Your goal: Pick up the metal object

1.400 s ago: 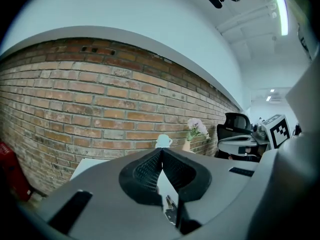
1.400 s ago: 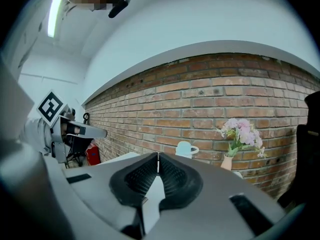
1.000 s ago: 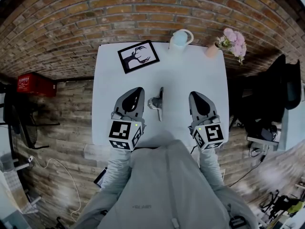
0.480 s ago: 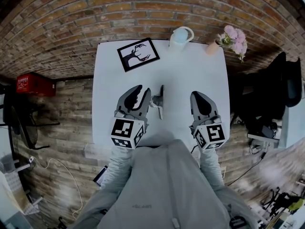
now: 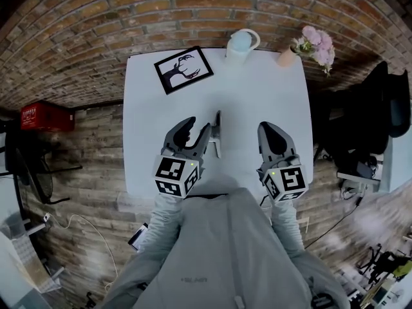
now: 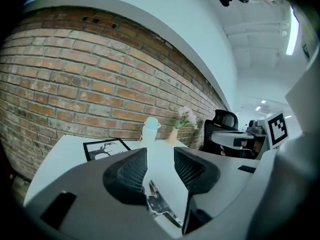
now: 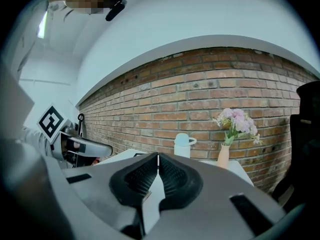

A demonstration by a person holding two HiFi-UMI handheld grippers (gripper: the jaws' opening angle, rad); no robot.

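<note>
Left gripper (image 5: 195, 129), jaws opening and pressing nothing, hovers beside the metal object (image 5: 215, 132) lying mid-frame on the white table (image 5: 257, 89), while the right gripper (image 5: 270, 131) is closed and empty; an off-centre closure could shove the thin piece aside.

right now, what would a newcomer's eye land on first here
The metal object lying in the middle of the white table, with the left hand-held gripper beside it, jaws opening and gripping nothing. Then the framed picture and pink flowers at the far edge.
</note>
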